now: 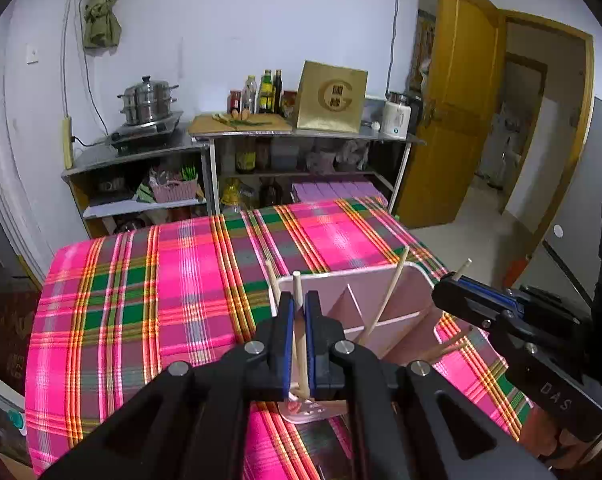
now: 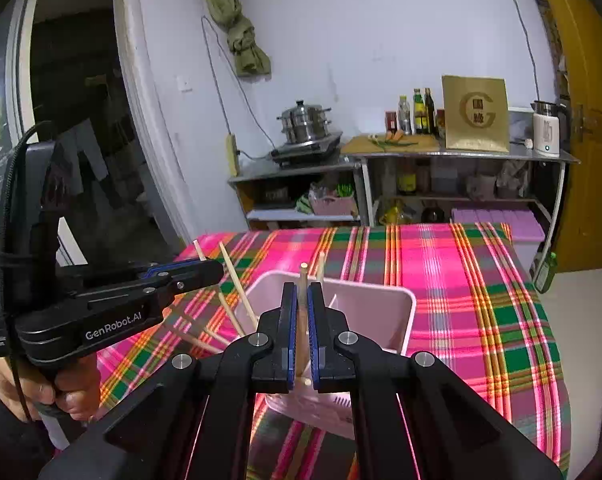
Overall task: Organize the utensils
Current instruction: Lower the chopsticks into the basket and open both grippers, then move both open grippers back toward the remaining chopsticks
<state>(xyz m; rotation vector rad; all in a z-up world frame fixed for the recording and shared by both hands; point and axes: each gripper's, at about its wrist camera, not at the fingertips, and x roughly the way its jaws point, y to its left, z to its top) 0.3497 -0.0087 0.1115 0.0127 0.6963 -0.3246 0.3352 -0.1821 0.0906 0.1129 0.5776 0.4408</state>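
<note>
A pale pink divided utensil holder (image 1: 381,300) stands on the plaid tablecloth; in the right wrist view the holder (image 2: 365,300) sits just beyond my right gripper. My left gripper (image 1: 299,320) is shut on a wooden chopstick (image 1: 297,296) held upright over the holder's near left corner. My right gripper (image 2: 301,320) is shut on another wooden chopstick (image 2: 303,280) above the holder's near edge. The right gripper (image 1: 457,284) shows at the right of the left wrist view, the left gripper (image 2: 205,270) at the left of the right wrist view. Loose chopsticks (image 2: 237,292) lean in and beside the holder.
The pink, green and orange plaid tablecloth (image 1: 161,300) covers the table. Behind it metal shelves (image 1: 237,136) carry a steamer pot (image 1: 149,104), bottles (image 1: 265,92) and a gold box (image 1: 333,96). A yellow door (image 1: 461,112) stands open at the right.
</note>
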